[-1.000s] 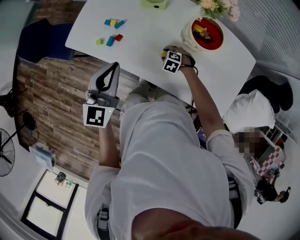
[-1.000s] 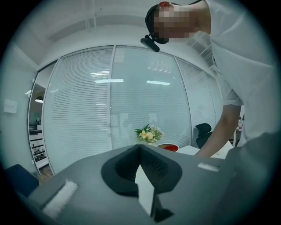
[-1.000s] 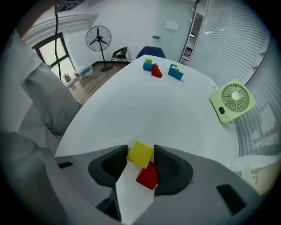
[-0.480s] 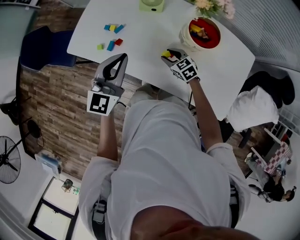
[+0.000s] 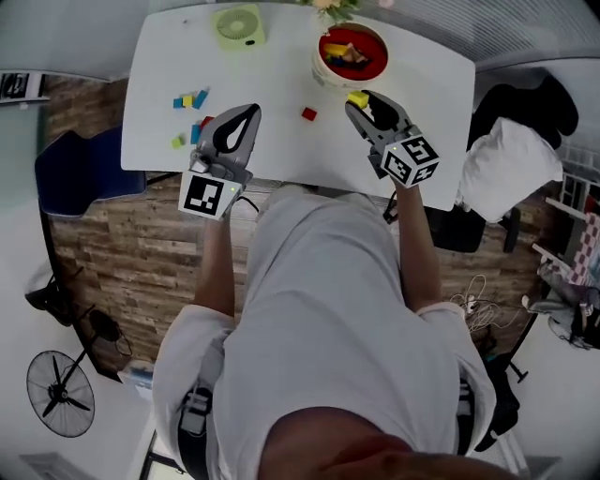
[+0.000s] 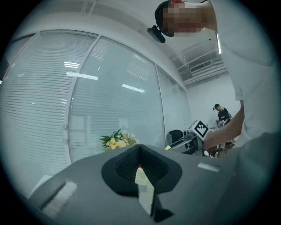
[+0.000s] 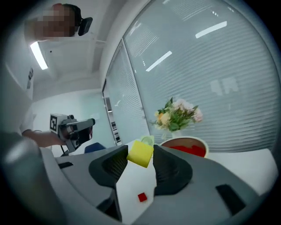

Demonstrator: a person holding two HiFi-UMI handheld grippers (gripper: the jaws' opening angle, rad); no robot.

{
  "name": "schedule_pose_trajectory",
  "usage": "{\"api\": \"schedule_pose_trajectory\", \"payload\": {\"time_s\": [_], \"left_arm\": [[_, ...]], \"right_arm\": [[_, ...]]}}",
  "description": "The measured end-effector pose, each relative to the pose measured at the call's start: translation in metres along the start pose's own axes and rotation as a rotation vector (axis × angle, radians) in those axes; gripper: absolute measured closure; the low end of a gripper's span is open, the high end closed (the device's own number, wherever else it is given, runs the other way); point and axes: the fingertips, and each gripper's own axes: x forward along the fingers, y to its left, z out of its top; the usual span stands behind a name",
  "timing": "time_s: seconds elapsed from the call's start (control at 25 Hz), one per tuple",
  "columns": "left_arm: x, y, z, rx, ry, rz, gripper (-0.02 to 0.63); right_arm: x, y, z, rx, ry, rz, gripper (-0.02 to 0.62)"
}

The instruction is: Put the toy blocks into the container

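Observation:
My right gripper (image 5: 359,99) is shut on a yellow block (image 5: 357,98) just in front of the red bowl (image 5: 330,71), which holds several blocks. In the right gripper view the yellow block (image 7: 140,153) sits pinched at the fingertips of the right gripper (image 7: 139,154), with the bowl (image 7: 184,145) beyond it. A small red block (image 5: 308,113) lies on the white table (image 5: 281,150) between the grippers. My left gripper (image 5: 244,114) is shut and holds nothing, above the table's front edge. Several coloured blocks (image 5: 187,99) lie at the table's left.
A green round gadget (image 5: 237,25) stands at the table's back. Flowers (image 7: 175,114) stand behind the bowl. A blue chair (image 5: 80,173) is left of the table, a black chair with a white bag (image 5: 506,169) to the right. Wooden floor lies below the table edge.
My right gripper has risen off the table with the yellow block in its jaws. My left gripper has moved from over the floor to the table's front edge.

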Motion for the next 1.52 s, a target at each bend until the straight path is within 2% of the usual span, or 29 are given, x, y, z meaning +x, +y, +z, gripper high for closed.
{"api": "schedule_pose_trajectory", "payload": {"time_s": [0.16,0.32,0.4,0.64,0.72,0.8,0.88,0.96,1.08,1.12,1.16,1.36,1.52], "left_arm": [[0.011,-0.011,-0.006,0.001,-0.003,-0.074,0.611],[0.005,-0.014,-0.011,-0.006,-0.004,-0.090,0.611],[-0.004,-0.013,-0.015,-0.019,0.000,-0.073,0.611],[-0.048,-0.005,-0.028,-0.034,0.032,0.022,0.611],[-0.064,-0.002,-0.032,-0.044,0.043,0.066,0.611],[-0.079,0.001,-0.039,-0.064,0.057,0.115,0.611],[-0.091,0.004,-0.046,-0.078,0.077,0.156,0.611],[-0.098,0.005,-0.052,-0.088,0.092,0.180,0.611],[-0.097,0.004,-0.057,-0.089,0.107,0.174,0.611],[-0.094,0.003,-0.059,-0.086,0.112,0.168,0.611],[-0.090,0.002,-0.060,-0.083,0.117,0.160,0.611],[-0.055,-0.002,-0.071,-0.028,0.143,0.116,0.610],[-0.013,-0.011,-0.110,-0.006,0.215,0.066,0.609]], "right_arm": [[-0.016,-0.039,0.018,-0.079,0.019,-0.146,0.411],[0.000,-0.070,0.024,-0.219,0.156,-0.231,0.411],[0.020,-0.081,0.023,-0.296,0.253,-0.236,0.411],[0.081,-0.098,-0.005,-0.479,0.544,-0.149,0.411],[0.092,-0.107,-0.015,-0.497,0.628,-0.141,0.408],[0.100,-0.117,-0.021,-0.474,0.669,-0.151,0.394],[0.105,-0.124,-0.017,-0.445,0.644,-0.169,0.363],[0.105,-0.125,-0.005,-0.410,0.571,-0.181,0.352],[0.095,-0.119,0.024,-0.365,0.415,-0.207,0.447],[0.089,-0.114,0.033,-0.346,0.356,-0.209,0.532],[0.082,-0.108,0.042,-0.326,0.301,-0.203,0.587],[0.039,-0.062,0.069,-0.278,0.078,-0.120,0.594],[-0.007,-0.031,0.089,-0.202,-0.073,-0.089,0.594]]}}
